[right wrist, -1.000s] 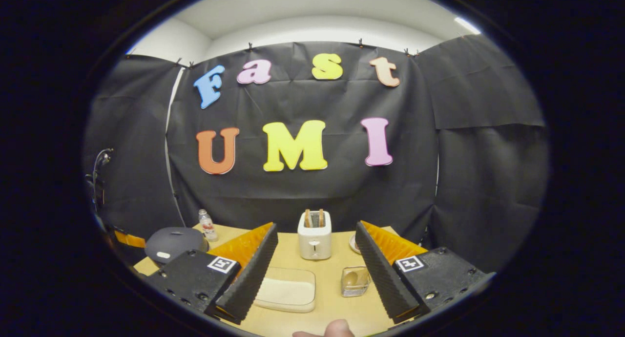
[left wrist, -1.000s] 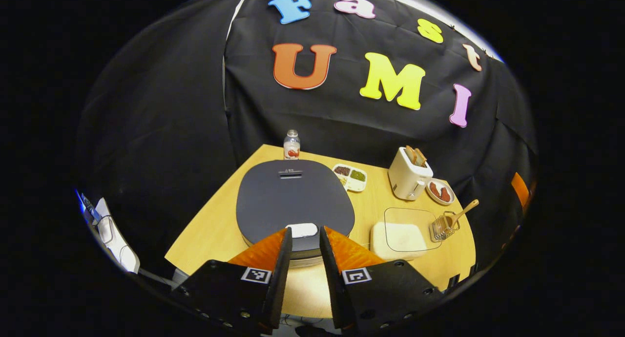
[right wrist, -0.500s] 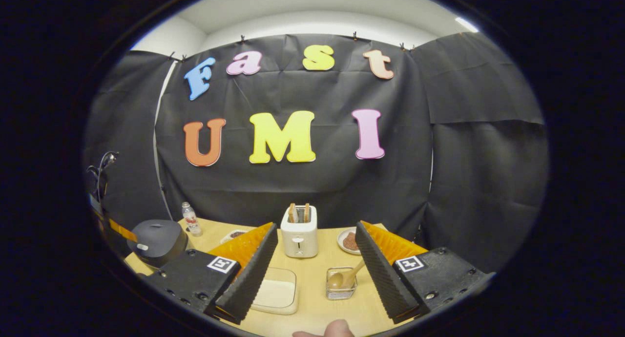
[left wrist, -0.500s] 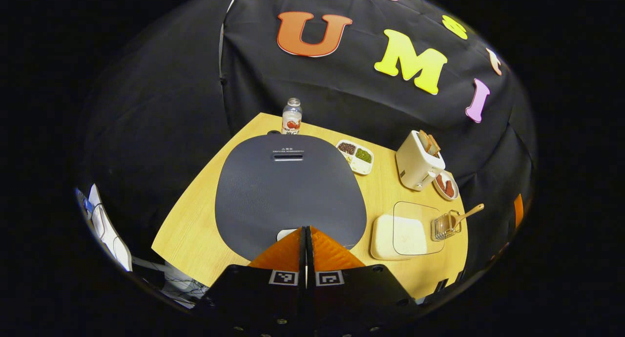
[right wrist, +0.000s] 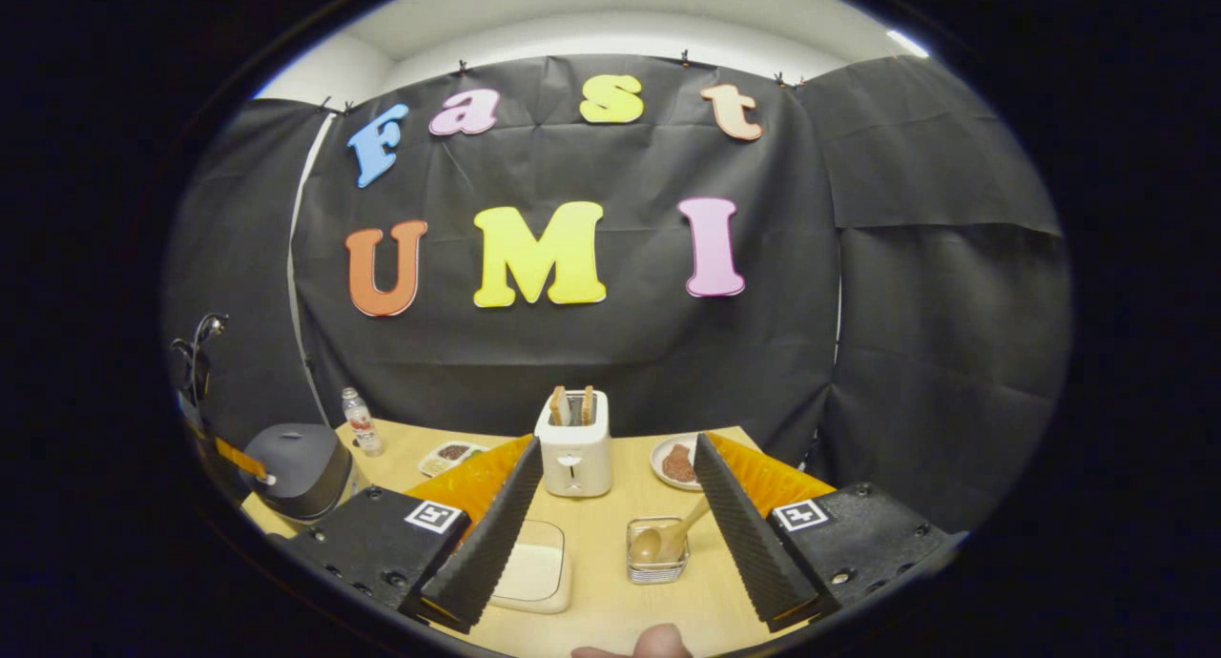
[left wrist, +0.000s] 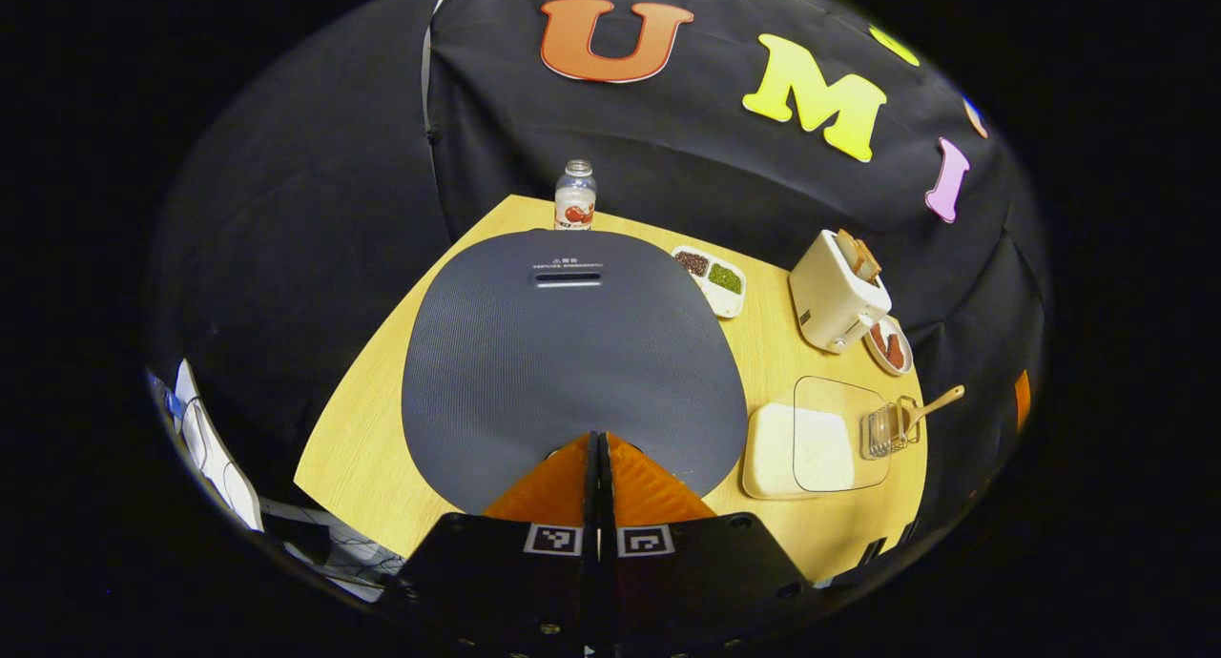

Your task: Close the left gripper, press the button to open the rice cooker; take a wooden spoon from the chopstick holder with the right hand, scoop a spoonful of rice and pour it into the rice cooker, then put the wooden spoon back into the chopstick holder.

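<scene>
The dark grey rice cooker (left wrist: 572, 353) has its lid down, and my left gripper (left wrist: 598, 439) is shut with its tips at the lid's front edge, hiding the button beneath them. In the right gripper view the cooker (right wrist: 294, 467) stands at the far left. The wooden spoon (right wrist: 668, 539) leans in the clear chopstick holder (right wrist: 654, 553), just ahead of my open right gripper (right wrist: 618, 482), which holds nothing. The rice box (right wrist: 534, 572) with a clear lid lies left of the holder. The spoon (left wrist: 930, 408), holder (left wrist: 887, 429) and rice box (left wrist: 801, 448) sit right of the cooker.
On the wooden table (left wrist: 372, 458) stand a small bottle (left wrist: 574, 195), a divided dish of beans (left wrist: 713, 281), a white toaster (left wrist: 835, 296) with bread and a small plate (left wrist: 889, 345). Toaster (right wrist: 574, 453) and plate (right wrist: 675, 465) stand behind the holder. A fingertip (right wrist: 658, 644) shows at the bottom edge.
My left gripper has shut and come down over the cooker's front, covering the white button. My right gripper has drifted so that the chopstick holder sits more centrally between its fingers.
</scene>
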